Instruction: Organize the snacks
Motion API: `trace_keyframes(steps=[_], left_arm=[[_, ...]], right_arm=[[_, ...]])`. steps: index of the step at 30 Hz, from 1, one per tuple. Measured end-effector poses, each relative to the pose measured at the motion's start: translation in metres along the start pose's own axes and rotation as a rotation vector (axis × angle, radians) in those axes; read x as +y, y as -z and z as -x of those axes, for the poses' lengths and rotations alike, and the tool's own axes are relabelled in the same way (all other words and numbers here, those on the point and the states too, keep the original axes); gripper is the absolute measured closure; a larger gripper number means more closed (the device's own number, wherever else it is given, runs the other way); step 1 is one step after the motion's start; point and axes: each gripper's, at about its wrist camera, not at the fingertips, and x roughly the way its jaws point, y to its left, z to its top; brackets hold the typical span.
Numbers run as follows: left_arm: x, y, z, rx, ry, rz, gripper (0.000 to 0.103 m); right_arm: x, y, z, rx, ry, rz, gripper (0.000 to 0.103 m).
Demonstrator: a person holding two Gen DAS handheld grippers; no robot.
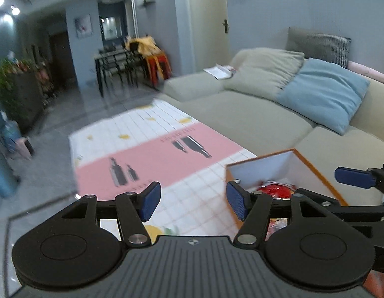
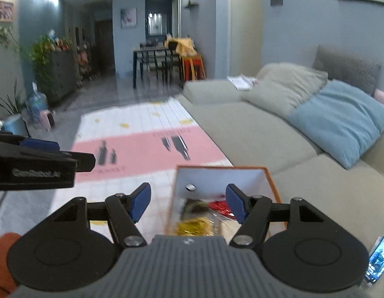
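Note:
An orange box with a white inside [image 1: 266,166] [image 2: 224,176] stands on the table with the pink and white cloth [image 1: 154,159] [image 2: 142,149]. It holds snack packs: a red one [image 1: 276,190] [image 2: 220,206] and a yellow one [image 2: 194,227]. My left gripper [image 1: 193,201] is open and empty, above the cloth just left of the box. My right gripper [image 2: 188,203] is open and empty, above the box's near left edge. The right gripper's blue pad shows in the left wrist view [image 1: 353,177]; the left gripper's body shows in the right wrist view [image 2: 32,164].
A beige sofa [image 1: 254,116] [image 2: 254,136] with a blue cushion [image 1: 323,94] [image 2: 341,119] runs along the right of the table. A phone [image 2: 378,255] lies at the lower right. A dining table with chairs [image 2: 157,62] stands far back.

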Motion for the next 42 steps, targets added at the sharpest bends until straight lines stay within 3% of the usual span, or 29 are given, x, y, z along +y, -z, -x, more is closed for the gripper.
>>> trace_keyframes(steps=[7, 15, 26, 42], left_arm=[[0.006, 0.025, 0.014, 0.018, -0.062, -0.024, 0.03], [0.008, 0.059, 0.002, 0.144, -0.04, -0.02, 0.03], [0.001, 0.093, -0.019, 0.28, -0.016, -0.037, 0.03], [-0.008, 0.099, -0.033, 0.342, -0.009, -0.053, 0.03]], right_arm=[[0.032, 0.022, 0.029, -0.024, 0.0, 0.032, 0.038], [0.034, 0.062, 0.035, 0.031, 0.057, -0.013, 0.038], [0.028, 0.094, 0.013, 0.145, 0.094, -0.029, 0.038], [0.018, 0.097, -0.003, 0.168, 0.114, -0.052, 0.038]])
